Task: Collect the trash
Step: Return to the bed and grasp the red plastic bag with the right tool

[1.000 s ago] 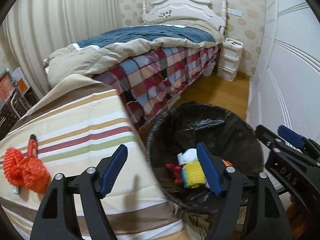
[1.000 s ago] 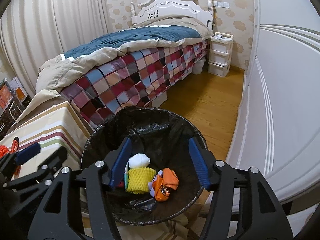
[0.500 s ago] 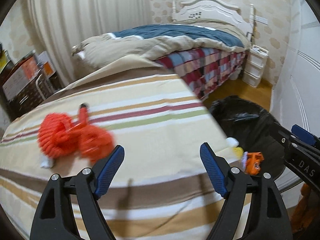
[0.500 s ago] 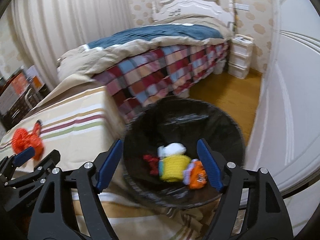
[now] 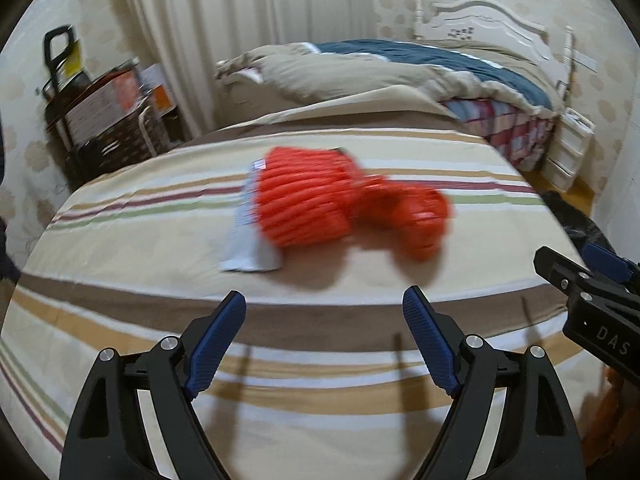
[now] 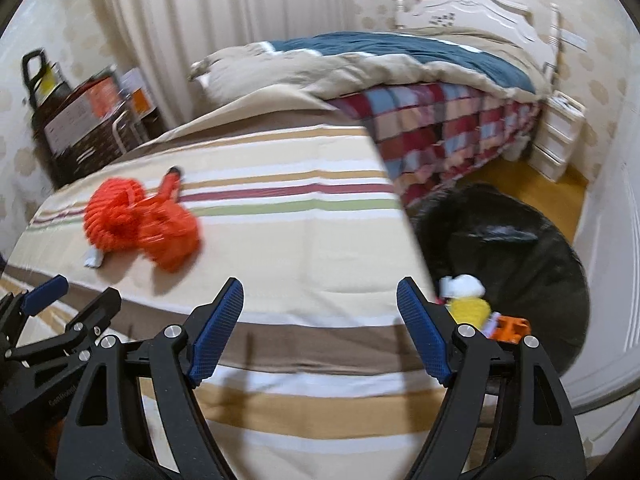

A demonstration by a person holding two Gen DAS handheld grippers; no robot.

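Views swung from bin (image 6: 520,240) to orange netting (image 5: 344,204) (blurred).

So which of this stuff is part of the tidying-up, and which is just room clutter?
Part of the job:
- orange netting on the striped cloth
- black bin, with yellow and white scraps already in it
- left gripper and right gripper, both open and empty

Just lying about:
- bed
- white drawers
- boxes by the curtain
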